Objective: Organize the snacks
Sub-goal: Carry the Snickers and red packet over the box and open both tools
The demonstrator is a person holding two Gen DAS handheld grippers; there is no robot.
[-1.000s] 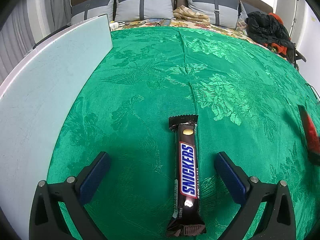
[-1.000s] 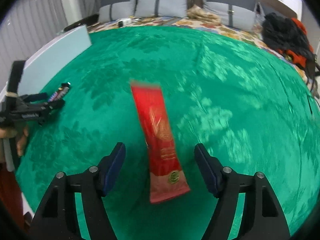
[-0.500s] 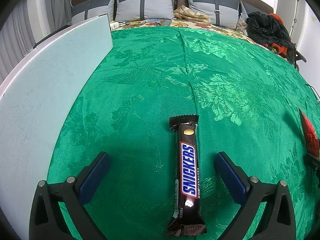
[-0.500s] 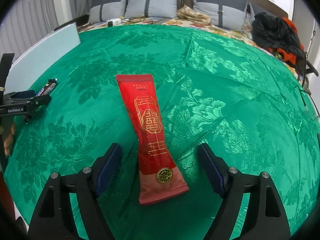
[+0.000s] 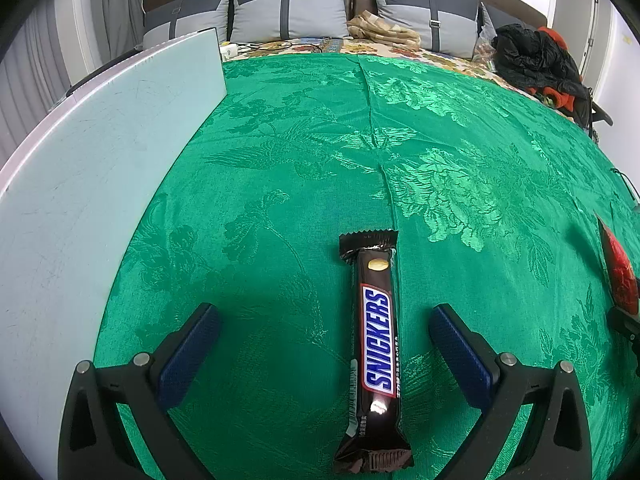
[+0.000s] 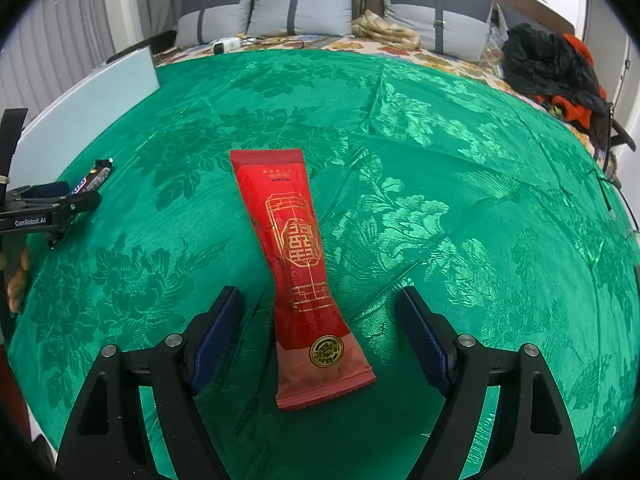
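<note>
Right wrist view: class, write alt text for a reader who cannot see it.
A red snack packet with gold print lies flat on a green cloth, between the open right gripper fingers. The left gripper and a Snickers bar sit far left.

The left gripper is held low over the green cloth, its jaws spread wide apart and nothing touched by the blue pads. The right gripper is likewise held low over that cloth, jaws wide and nothing pinched. In the right wrist view, the left gripper is seen at the cloth's left edge (part of a hand is glimpsed beneath it).
</note>
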